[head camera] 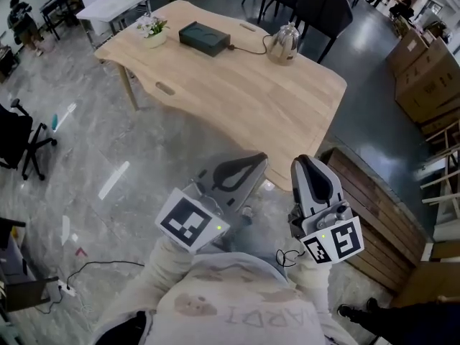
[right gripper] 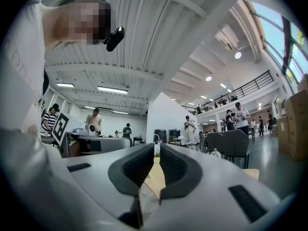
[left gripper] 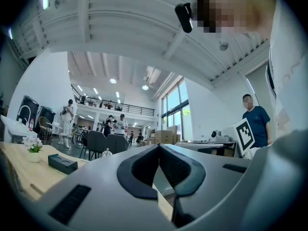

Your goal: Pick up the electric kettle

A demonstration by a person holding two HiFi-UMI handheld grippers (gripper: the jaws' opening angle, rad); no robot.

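**Electric kettle** (head camera: pixel 282 43): silvery, upright, on the far side of the wooden table (head camera: pixel 237 99), close to the far edge and toward its right-hand corner. Well apart from both my grippers.

**Cord** (head camera: pixel 248 49): runs along the tabletop from the kettle's base to a black box (head camera: pixel 205 38) just to its left.

**Flower pot** (head camera: pixel 152 31): small, with white blooms, left of the box near the far left corner.

**Open room:** the broad middle and near half of the tabletop lie bare between me and the kettle. Dark chairs (head camera: pixel 316 6) stand behind the far edge. Grey polished floor (head camera: pixel 108 128) lies to the left. A slatted wooden crate (head camera: pixel 374 207) sits close by the table's near right corner, with cardboard boxes (head camera: pixel 424 70) beyond it.

**Left gripper** (head camera: pixel 259 159): short of the table's near edge, jaws together at the tips, nothing between them.

**Right gripper** (head camera: pixel 305 161): beside it at the near corner, jaws likewise closed and holding nothing.
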